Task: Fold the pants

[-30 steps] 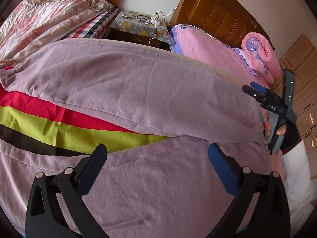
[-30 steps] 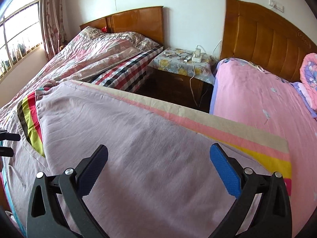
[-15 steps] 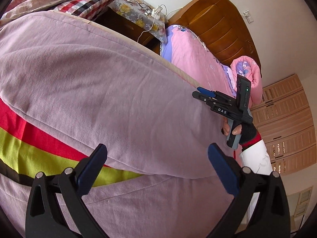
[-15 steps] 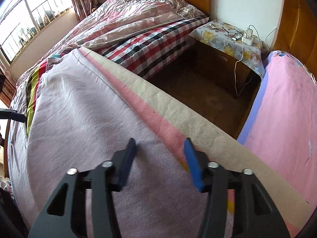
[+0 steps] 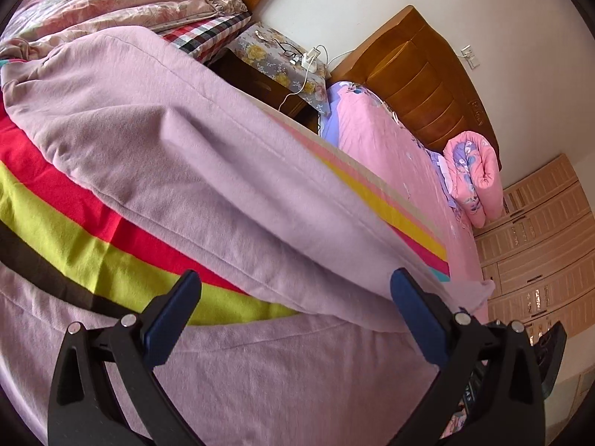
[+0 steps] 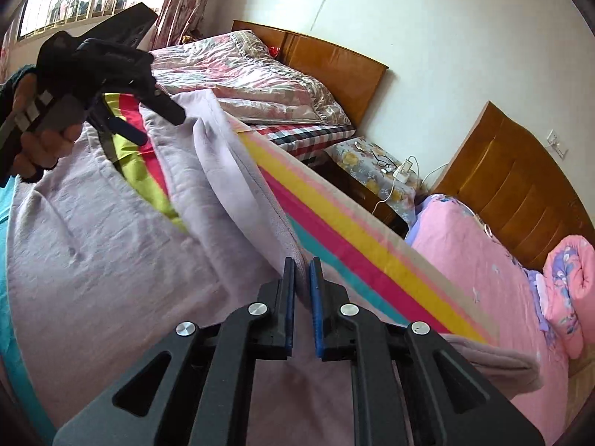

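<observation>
Right gripper point(image 6: 302, 299): fingers nearly closed, pinching pants point(image 6: 111, 260) hem
Left gripper point(image 5: 293, 316): fingers wide apart, empty; pants leg ahead

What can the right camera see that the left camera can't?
Only the right wrist view shows the window, the person's left hand holding the left gripper, and the right gripper shut on the lilac pants. Only the left wrist view shows the wardrobe doors and the left gripper's wide-open jaws from behind. Both show the pants, the striped blanket, the nightstand and the pink bed.
</observation>
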A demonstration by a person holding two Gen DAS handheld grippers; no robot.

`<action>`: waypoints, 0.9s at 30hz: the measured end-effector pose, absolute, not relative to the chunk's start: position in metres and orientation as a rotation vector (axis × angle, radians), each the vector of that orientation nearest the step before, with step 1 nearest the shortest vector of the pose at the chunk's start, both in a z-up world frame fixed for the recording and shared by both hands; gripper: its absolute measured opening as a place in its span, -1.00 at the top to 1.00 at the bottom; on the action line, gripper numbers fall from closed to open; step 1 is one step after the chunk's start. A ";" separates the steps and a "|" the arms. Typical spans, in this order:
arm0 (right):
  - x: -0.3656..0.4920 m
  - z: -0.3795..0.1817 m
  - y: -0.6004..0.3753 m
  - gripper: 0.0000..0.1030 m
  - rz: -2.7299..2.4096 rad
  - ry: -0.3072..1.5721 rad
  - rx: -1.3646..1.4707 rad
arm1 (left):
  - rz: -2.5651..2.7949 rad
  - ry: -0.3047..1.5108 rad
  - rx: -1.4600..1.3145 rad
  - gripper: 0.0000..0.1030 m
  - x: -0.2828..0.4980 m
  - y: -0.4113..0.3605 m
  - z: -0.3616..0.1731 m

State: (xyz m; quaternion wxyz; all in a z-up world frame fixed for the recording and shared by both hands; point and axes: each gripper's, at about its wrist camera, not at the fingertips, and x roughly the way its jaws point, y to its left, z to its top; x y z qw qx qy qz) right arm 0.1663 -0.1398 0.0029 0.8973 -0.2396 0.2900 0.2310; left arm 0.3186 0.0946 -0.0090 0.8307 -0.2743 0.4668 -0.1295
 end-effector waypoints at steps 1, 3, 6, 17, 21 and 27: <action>0.144 -0.007 -0.137 0.79 0.459 0.616 -0.472 | -0.279 0.985 -0.561 -0.97 0.307 0.092 -0.009; 0.110 -0.033 -0.127 0.78 0.400 0.642 -0.453 | -0.286 0.987 -0.523 -0.97 0.283 0.085 -0.014; 0.092 -0.061 -0.132 0.71 0.354 0.737 -0.321 | -0.310 1.022 -0.461 -0.97 0.262 0.071 -0.026; 0.064 -0.061 -0.300 0.05 0.039 0.774 0.472 | -0.319 1.012 -0.369 -0.97 0.214 0.059 -0.046; 0.077 -0.076 -0.335 0.05 -0.033 0.804 0.609 | -0.321 1.003 -0.356 -0.97 0.210 0.056 -0.044; 0.097 -0.091 -0.363 0.06 -0.089 0.811 0.736 | -0.329 1.020 -0.359 -0.97 0.216 0.057 -0.045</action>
